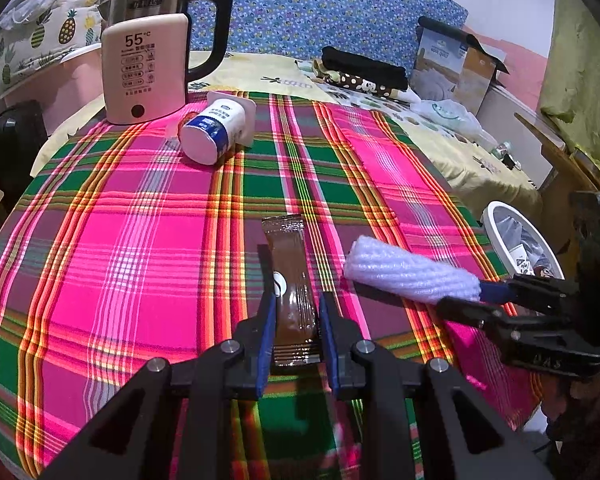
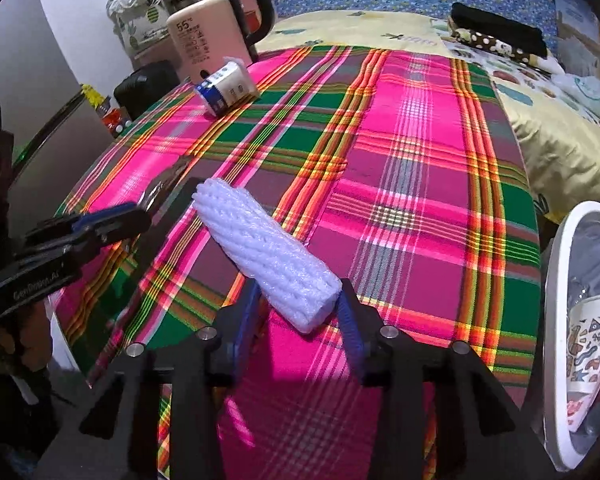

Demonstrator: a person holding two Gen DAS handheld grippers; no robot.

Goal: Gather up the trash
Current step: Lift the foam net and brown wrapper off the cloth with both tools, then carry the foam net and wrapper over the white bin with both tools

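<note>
The brown wrapper [image 1: 291,288] lies flat on the plaid tabletop [image 1: 140,240], its long side pointing away, with the left gripper [image 1: 297,312] jaws shut on its near end. The right gripper [image 2: 298,304] jaws are clamped on a white foam sleeve [image 2: 260,248], which points up and left. The white trash bin [image 2: 556,264] beside the tabletop holds a paper cup [image 2: 588,352].

table: bright pink and green checked cloth [image 1: 140,220] | behind: yellow bed sheet [image 1: 260,68], blue dotted wall cloth [image 1: 320,4] | wall: pink [image 1: 512,32] | left: pineapple cloth [image 1: 52,28]
</note>
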